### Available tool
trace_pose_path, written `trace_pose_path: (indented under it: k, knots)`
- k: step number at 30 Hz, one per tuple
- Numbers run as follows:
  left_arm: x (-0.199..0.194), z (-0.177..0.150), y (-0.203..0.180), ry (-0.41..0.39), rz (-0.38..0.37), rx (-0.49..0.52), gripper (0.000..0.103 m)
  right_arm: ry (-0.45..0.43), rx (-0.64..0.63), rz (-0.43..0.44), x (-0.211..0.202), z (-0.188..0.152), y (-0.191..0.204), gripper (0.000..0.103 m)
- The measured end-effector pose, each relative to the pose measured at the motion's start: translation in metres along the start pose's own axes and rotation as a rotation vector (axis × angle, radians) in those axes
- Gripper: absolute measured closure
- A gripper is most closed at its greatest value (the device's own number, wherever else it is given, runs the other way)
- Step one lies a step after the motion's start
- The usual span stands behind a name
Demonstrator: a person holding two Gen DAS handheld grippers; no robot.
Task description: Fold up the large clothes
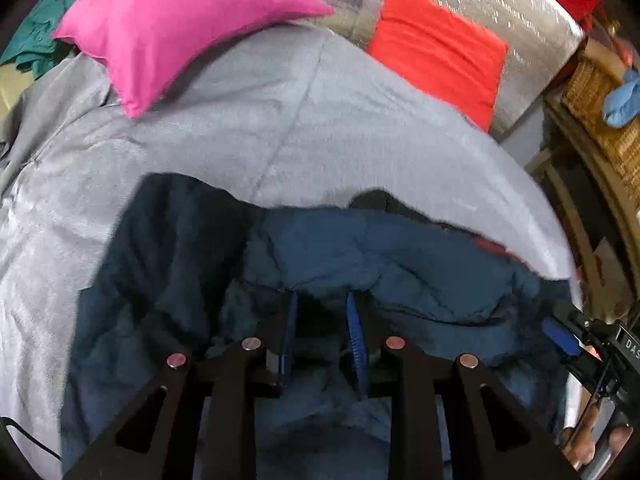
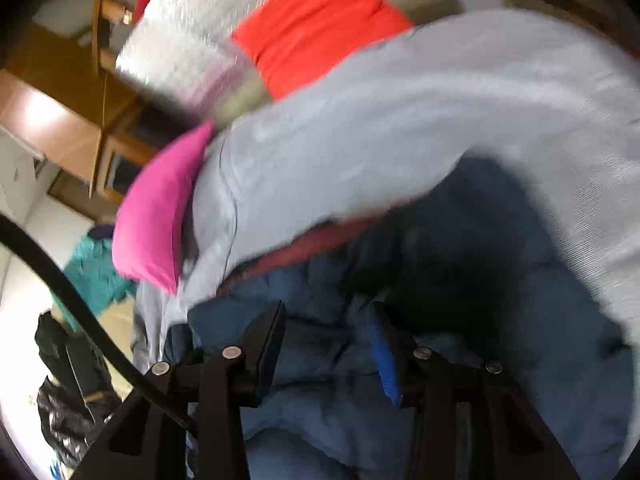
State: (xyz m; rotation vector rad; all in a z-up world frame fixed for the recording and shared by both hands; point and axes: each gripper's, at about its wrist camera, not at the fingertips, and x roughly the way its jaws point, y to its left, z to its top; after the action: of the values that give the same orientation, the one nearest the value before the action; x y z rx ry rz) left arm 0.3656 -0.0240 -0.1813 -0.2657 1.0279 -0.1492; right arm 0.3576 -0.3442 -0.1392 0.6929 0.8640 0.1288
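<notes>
A large dark blue quilted garment (image 1: pixel 360 252) lies on a bed covered by a grey blanket (image 1: pixel 240 128). My left gripper (image 1: pixel 322 300) has its blue-padded fingers a narrow gap apart, with dark blue fabric bunched between them. The right gripper shows at the left wrist view's right edge (image 1: pixel 560 336). In the right wrist view the same garment (image 2: pixel 320 352) fills the lower frame, and my right gripper (image 2: pixel 328 316) has its fingers apart with blue fabric lying between them. The view is blurred, so whether either gripper clamps the cloth is unclear.
A pink pillow (image 1: pixel 168 28) and an orange-red pillow (image 1: pixel 436 52) lie at the head of the bed. A teal cloth (image 1: pixel 36 36) lies at the far left. A wicker basket (image 1: pixel 600 108) and wooden furniture stand to the right. Black bags (image 2: pixel 68 392) sit on the floor.
</notes>
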Motion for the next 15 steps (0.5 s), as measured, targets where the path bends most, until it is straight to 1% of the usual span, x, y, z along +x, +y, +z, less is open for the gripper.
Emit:
trace_pose_path:
  k: [1, 3, 4, 5, 6, 7, 9, 11, 13, 15]
  knots:
    - [-0.007, 0.0, 0.005, -0.018, 0.005, -0.009, 0.077, -0.03, 0.011, -0.017, -0.011, 0.004, -0.006, 0.057]
    - [-0.018, 0.002, 0.016, -0.049, 0.044, -0.019, 0.076, -0.063, 0.039, -0.052, -0.024, 0.01, -0.019, 0.057]
    - [-0.02, 0.003, 0.027, -0.056, 0.092, -0.028, 0.073, -0.072, 0.064, -0.069, -0.025, 0.013, -0.028, 0.057]
    - [-0.019, 0.003, 0.034, -0.053, 0.12, -0.037, 0.071, -0.072, 0.085, -0.081, -0.023, 0.015, -0.035, 0.057]
    - [-0.016, 0.004, 0.043, -0.043, 0.157, -0.051, 0.071, -0.064, 0.116, -0.108, -0.017, 0.017, -0.048, 0.057]
    - [-0.009, 0.003, 0.057, -0.023, 0.178, -0.072, 0.071, -0.06, 0.145, -0.129, -0.013, 0.017, -0.058, 0.057]
    - [0.0, 0.002, 0.07, 0.006, 0.168, -0.086, 0.071, -0.039, 0.199, -0.119, 0.0, 0.017, -0.071, 0.057]
    - [0.002, 0.001, 0.074, 0.022, 0.155, -0.077, 0.071, -0.047, 0.191, -0.127, -0.003, 0.017, -0.067, 0.057]
    - [-0.005, 0.0, 0.073, 0.005, 0.155, -0.062, 0.071, -0.079, 0.166, -0.124, -0.013, 0.016, -0.057, 0.055]
    - [-0.017, 0.001, 0.074, -0.023, 0.142, -0.062, 0.071, -0.117, 0.12, -0.078, -0.023, 0.014, -0.039, 0.055]
